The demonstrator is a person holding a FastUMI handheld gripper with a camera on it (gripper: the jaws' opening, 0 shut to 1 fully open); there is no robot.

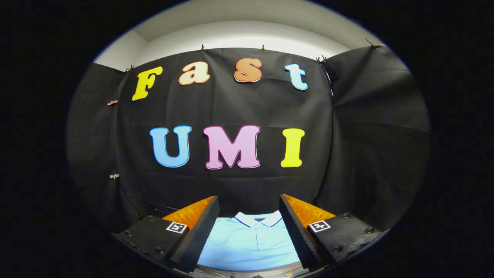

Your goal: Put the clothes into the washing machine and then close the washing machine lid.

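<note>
Jaws stand wide apart, holding nothing; gripper hangs above and short of the garment, pointed level at the booth's black wall. Fingers frame the shirt on both sides but neither touches it as far as I can tell.

Clothes: one light blue polo shirt, lying flat, collar away from the gripper, buttons up, seen in the gap between the fingers and just below them. Looks like it rests on a table; just a pale strip of that surface visible at the near edge.

Progress, judged: nothing done yet. Shirt not grasped, not lifted. Washing machine and its lid can't be placed from this view. Left: drop onto shirt, pinch, carry to machine, release inside, shut lid.
</note>
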